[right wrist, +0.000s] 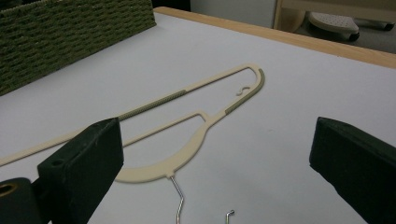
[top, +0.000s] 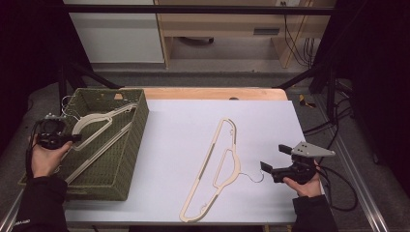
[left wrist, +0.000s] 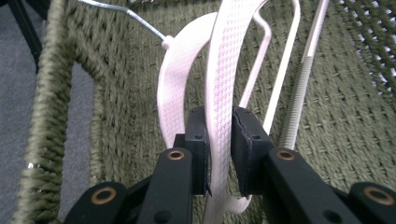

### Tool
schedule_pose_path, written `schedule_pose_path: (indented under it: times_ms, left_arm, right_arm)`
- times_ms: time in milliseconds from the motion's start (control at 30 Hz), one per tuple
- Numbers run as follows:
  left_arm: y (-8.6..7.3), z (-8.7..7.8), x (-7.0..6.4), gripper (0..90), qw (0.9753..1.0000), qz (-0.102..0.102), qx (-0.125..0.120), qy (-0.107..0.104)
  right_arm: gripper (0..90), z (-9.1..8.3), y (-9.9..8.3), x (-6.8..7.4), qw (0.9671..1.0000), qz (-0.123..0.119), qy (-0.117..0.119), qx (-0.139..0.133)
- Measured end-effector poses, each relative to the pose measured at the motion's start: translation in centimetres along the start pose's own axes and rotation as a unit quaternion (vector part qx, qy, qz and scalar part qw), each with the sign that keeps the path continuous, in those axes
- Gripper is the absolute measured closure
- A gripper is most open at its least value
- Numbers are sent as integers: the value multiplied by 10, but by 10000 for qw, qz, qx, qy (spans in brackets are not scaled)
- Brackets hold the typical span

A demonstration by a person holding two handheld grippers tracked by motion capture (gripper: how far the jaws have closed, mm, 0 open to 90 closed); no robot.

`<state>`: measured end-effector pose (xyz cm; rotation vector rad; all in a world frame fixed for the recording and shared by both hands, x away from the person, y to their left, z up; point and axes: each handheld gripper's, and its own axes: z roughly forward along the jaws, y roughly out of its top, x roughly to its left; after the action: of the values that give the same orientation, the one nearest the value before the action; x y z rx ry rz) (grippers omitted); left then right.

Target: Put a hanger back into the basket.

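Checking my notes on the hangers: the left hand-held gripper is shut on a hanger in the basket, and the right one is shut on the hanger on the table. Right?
Not quite. The right hand-held gripper is open, its jaws wide apart short of the hanger on the table, as the right gripper view shows. The left hand-held gripper is indeed shut on a hanger in the basket.

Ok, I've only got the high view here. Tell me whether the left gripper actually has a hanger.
Observer: Yes. In the left gripper view the left gripper is shut on the white hanger, its shoulder strip pinched between the fingers.
Operator: Say what lies behind it.
Observer: A second pale hanger with a wire hook lies just behind, inside the green basket.
Operator: Now report the right gripper.
Observer: In the right gripper view the right gripper is open, fingers wide apart, empty. The wire hook of the cream hanger on the table points toward it.
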<state>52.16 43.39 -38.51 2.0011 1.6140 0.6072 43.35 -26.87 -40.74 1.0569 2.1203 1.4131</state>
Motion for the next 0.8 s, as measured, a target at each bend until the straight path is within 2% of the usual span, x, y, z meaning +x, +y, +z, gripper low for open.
schedule_pose_path:
  times_ms: [133, 367, 600, 700, 800]
  left_arm:
    - [-1, 3, -1, 683, 9999, -63, 112, 38]
    - [-3, 1, -1, 553, 9999, -52, 119, -22]
    - [-4, -10, -1, 480, 9999, -117, -32, -33]
    - [-4, -16, -2, 474, 9994, -199, -249, -133]
    - [-1, -26, -7, 466, 9983, -120, -519, -240]
  right_arm:
    - [34, 1, 0, 0, 10000, 0, 4, 7]
    - [34, 0, 0, 0, 10000, -6, -3, -2]
    - [34, 0, 0, 0, 10000, -25, -1, -14]
    - [33, 0, 0, 0, 10000, -44, -2, -24]
    - [33, -1, 0, 0, 10000, -20, -12, -23]
